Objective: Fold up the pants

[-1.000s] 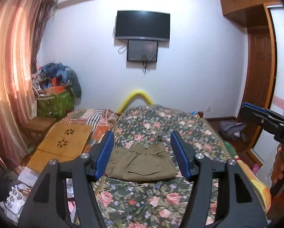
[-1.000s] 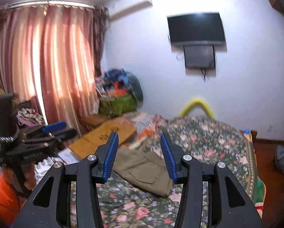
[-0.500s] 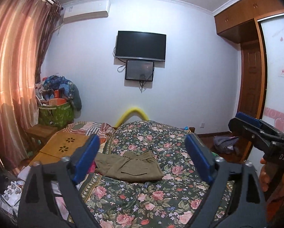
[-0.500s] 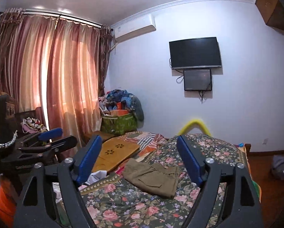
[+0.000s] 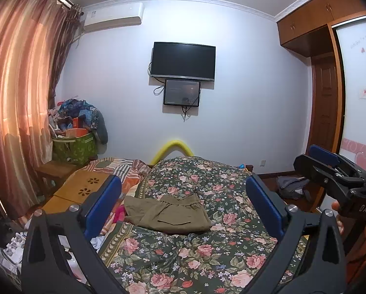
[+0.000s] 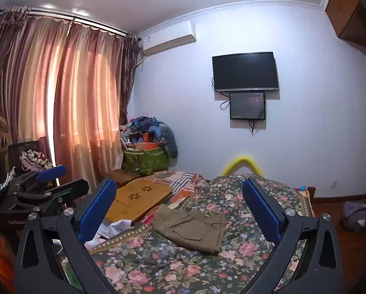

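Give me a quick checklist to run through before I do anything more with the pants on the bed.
1. Left gripper free of cloth: ok, jaws opening, nothing between them.
2. Right gripper free of cloth: ok, jaws opening, nothing between them.
3. Pants folded: ok, a compact olive bundle, no leg trailing.
4. Pants resting fully on the bed: ok, though near its left edge.
5. Nothing lying on the pants: ok.
6. Underside layers even: cannot tell, hidden from both views.
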Demonstrator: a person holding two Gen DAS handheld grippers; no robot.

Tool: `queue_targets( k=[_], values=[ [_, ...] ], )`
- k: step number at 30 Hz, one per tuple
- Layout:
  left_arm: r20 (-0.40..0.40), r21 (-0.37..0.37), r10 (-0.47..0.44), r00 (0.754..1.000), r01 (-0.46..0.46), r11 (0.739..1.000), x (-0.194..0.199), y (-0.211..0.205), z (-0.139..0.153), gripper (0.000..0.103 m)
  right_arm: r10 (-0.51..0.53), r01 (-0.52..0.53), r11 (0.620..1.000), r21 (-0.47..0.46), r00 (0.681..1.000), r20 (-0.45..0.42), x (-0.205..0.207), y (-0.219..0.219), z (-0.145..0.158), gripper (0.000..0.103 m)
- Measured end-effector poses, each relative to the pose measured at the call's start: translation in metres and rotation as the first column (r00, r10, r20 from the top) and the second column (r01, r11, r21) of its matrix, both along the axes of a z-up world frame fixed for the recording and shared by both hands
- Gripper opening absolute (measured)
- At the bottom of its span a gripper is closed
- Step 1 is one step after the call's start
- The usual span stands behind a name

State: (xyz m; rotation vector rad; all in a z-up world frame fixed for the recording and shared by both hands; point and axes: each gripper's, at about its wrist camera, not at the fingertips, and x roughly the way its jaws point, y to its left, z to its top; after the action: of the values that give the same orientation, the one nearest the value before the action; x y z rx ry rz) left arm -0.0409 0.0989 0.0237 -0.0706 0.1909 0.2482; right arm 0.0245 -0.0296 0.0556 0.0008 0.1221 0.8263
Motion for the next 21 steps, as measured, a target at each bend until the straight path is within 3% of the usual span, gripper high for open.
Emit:
queue_targets(
  k=[21],
  values=[
    [-0.014, -0.002, -0.002, 1.000, 0.002, 1.000, 0.0081, 0.0011, -0.0067, 0.103, -0.018, 0.018, 1.000, 0.007, 0.999, -0.033, 0.0007, -0.0114, -0.0056, 0.102]
  ],
)
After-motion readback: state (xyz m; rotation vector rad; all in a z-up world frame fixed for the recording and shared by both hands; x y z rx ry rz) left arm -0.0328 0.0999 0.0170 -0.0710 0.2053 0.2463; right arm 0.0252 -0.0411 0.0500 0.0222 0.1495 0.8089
